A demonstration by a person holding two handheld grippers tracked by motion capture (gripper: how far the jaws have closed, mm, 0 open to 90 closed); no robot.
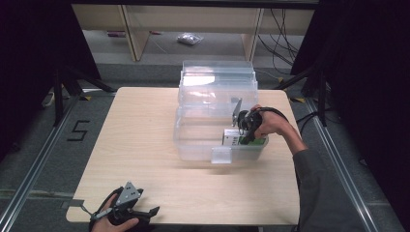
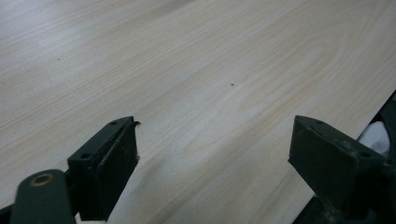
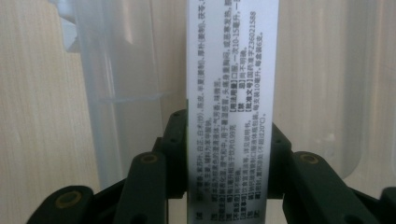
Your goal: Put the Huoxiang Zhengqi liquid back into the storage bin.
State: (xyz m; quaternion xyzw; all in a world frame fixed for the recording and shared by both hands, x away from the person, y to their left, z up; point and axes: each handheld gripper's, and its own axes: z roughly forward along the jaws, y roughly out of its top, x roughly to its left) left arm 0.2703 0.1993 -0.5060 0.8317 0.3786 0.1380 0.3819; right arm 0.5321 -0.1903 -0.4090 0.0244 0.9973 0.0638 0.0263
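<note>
Right gripper (image 1: 246,129), held in the person's right hand (image 1: 270,123), reaches down into the clear plastic bin and is clamped on a white and green carton; in the right gripper view its two black jaws press against both narrow sides of that carton (image 3: 232,112), whose white face carries rows of small black print.

Largest in the scene, the wooden table (image 1: 145,145) carries everything. On its far right part stands the clear plastic bin (image 1: 193,145), open on top, with its hinged lid (image 1: 217,79) tipped up and back toward the table's far edge. A small clear latch tab (image 1: 221,154) sticks out from the bin's near wall. The carton (image 1: 232,139) sits upright inside the bin at its near right corner, close to the near wall, with green showing along its lower side in the high view.

At the table's near left corner, the left gripper (image 1: 145,213) rests low in the person's left hand (image 1: 113,220), well apart from the bin. Its jaws stand wide and released in the left gripper view (image 2: 215,154), with bare tabletop between them.
</note>
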